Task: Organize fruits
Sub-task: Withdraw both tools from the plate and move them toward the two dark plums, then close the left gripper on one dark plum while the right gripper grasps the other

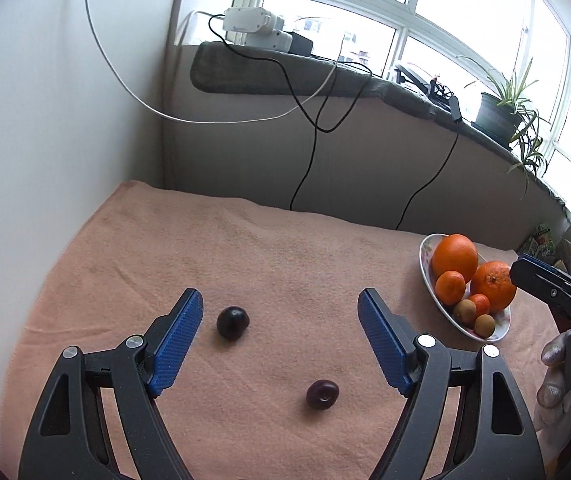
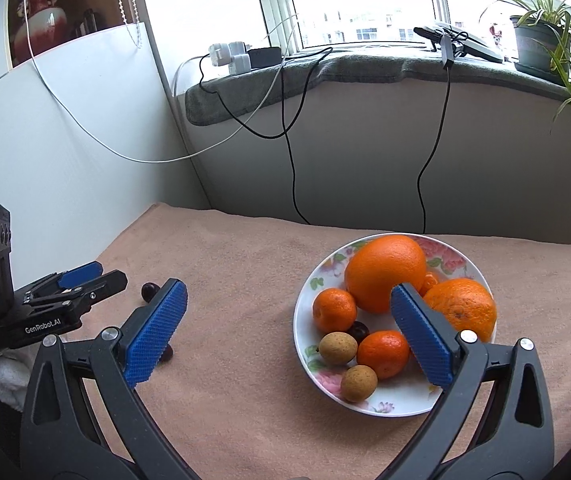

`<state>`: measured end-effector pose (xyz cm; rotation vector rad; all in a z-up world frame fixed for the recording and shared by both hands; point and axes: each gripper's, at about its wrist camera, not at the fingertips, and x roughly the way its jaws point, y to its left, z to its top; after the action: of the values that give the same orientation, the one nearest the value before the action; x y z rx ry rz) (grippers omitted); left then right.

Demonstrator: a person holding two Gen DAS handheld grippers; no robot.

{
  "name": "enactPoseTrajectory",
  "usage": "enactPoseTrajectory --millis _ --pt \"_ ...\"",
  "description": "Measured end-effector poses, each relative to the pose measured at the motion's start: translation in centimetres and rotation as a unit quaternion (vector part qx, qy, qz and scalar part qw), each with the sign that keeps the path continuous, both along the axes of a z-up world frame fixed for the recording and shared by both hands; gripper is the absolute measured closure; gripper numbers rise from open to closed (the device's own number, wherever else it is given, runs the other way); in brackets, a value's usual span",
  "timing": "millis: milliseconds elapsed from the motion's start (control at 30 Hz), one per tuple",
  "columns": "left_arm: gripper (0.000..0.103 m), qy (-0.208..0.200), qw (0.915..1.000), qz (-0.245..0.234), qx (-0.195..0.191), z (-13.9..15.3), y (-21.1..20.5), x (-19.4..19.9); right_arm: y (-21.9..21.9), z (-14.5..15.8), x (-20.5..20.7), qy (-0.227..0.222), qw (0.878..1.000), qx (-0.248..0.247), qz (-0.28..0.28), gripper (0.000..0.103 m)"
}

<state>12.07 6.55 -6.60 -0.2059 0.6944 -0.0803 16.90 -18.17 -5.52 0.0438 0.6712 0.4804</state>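
- Two dark plums (image 1: 233, 322) (image 1: 322, 394) lie on our surface (image 1: 269, 264).
- Left gripper (image 1: 279, 338): fingers wide, holding nothing.
- Right gripper (image 2: 285, 336): fingers wide, above the fruit plate (image 2: 397, 404).

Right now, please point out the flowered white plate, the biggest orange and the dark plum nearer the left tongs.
Flowered white plate (image 2: 399, 402): right wrist view, bare near rim.
Biggest orange (image 2: 383, 272): right wrist view, middle.
Dark plum (image 1: 322, 394): left wrist view, middle.
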Motion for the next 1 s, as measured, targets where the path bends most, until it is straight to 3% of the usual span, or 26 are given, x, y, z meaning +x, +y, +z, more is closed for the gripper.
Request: enactPoseTrajectory --millis 300,533,767,900,1000 --pt "0.037 0.035 0.9986 0.016 -0.035 -3.0 2.8 0.7 5.1 -2.3 -1.1 0.021 0.997 -0.020 0.074 0.000" --pt "0.046 0.053 0.9980 0.011 -0.033 -4.6 2.4 1.5 8.6 -4.6 -1.6 0.051 0.991 -0.037 0.117 0.000" --pt "0.061 0.065 0.9976 0.002 -0.026 -5.4 2.3 2.0 10.9 -6.3 -1.6 0.075 0.985 -0.045 0.148 0.014" --pt "0.064 0.066 0.9975 -0.002 -0.025 -5.6 2.3 2.2 11.7 -7.0 -1.5 0.084 0.982 -0.052 0.159 0.027" --pt "0.066 0.069 0.9973 -0.003 -0.025 -5.8 2.3 2.3 12.2 -7.7 -1.2 0.093 0.981 -0.056 0.161 0.032"
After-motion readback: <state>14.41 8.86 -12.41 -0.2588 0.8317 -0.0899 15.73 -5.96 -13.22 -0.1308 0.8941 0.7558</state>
